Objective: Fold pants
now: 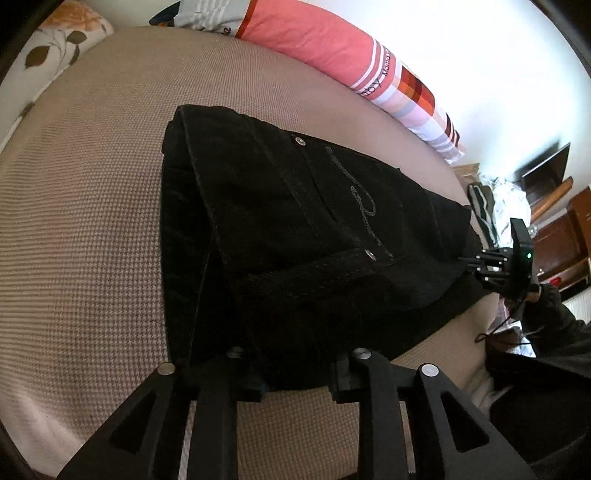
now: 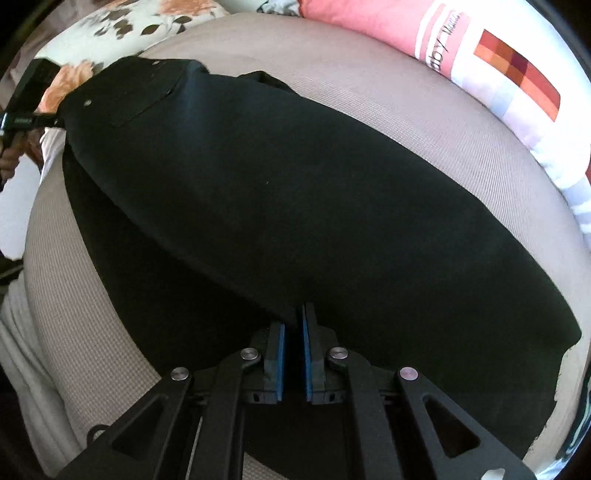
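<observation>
Black pants [image 1: 295,229] lie across a beige bed cover [image 1: 92,221], waistband end with rivets and a pocket nearest the left wrist camera. My left gripper [image 1: 295,376] stands open at the near waist edge; the cloth lies between its fingers without being pinched. My right gripper [image 2: 293,332] is shut, with a fold of the pants [image 2: 295,203] caught between its blue pads [image 2: 280,354]. From the left wrist view the right gripper [image 1: 476,264] holds the far right edge of the pants. The left gripper [image 2: 48,120] shows at the far left of the right wrist view.
A pink striped pillow [image 1: 332,40] [image 2: 480,55] lies along the far side of the bed, a floral pillow [image 1: 55,48] [image 2: 129,26] at the far left. Wooden furniture [image 1: 554,236] and heaped clothes stand beyond the bed's right end. A dark sleeve [image 1: 546,306] holds the right gripper.
</observation>
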Demonstrator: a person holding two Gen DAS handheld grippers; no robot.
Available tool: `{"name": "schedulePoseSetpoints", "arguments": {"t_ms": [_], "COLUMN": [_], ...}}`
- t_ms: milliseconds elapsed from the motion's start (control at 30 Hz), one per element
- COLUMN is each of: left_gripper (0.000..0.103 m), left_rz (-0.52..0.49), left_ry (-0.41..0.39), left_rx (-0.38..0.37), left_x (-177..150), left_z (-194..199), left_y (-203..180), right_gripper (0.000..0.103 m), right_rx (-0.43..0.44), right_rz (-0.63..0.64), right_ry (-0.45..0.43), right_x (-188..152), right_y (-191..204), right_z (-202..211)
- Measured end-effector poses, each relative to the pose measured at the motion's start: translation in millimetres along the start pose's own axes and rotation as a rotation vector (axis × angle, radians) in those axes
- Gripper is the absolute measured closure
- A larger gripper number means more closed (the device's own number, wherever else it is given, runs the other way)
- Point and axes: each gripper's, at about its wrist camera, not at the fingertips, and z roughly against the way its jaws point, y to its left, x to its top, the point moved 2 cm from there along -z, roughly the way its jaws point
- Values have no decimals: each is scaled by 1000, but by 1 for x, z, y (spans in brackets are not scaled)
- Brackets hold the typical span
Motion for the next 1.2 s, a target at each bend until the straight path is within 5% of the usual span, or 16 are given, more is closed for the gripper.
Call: {"name": "schedulePoseSetpoints", "arguments": {"t_ms": [100, 167, 200, 267, 433, 600, 733, 867, 1067, 1200], "left_gripper": [74, 40, 34, 33, 33, 33, 44, 82, 87, 87], "left_rz": [-3, -9, -12, 8, 223, 436, 556, 545, 366, 235], "left_ry": [11, 25, 19, -12, -94, -41, 1, -53, -144, -90], "left_rx": [38, 108, 159, 185, 69, -33, -15, 51, 123, 144], "left_x": [-2, 0, -2, -6, -15, -16, -16, -5, 29, 37], "left_z": [10, 16, 23, 37, 67, 48, 24, 21, 48, 51], "left_y": [-6, -9, -8, -5, -1, -6, -3, -6, -28, -25], "right_gripper": [95, 94, 94, 94, 93, 93, 93, 94, 96, 96], "right_rx": [-12, -20, -19, -16, -6, -2, -7, -7, -45, -22], "right_rz": [5, 10, 8, 8, 3, -3, -6, -29, -63, -34], "right_ry": [-7, -10, -12, -20, -42, -57, -66, -72, -120, -134], "right_x": [-1, -1, 1, 2, 1, 0, 3, 0, 0, -9], "right_y": [3, 6, 5, 5, 4, 4, 1, 3, 7, 21], "right_z": [0, 0, -1, -2, -3, -3, -6, -4, 28, 53]}}
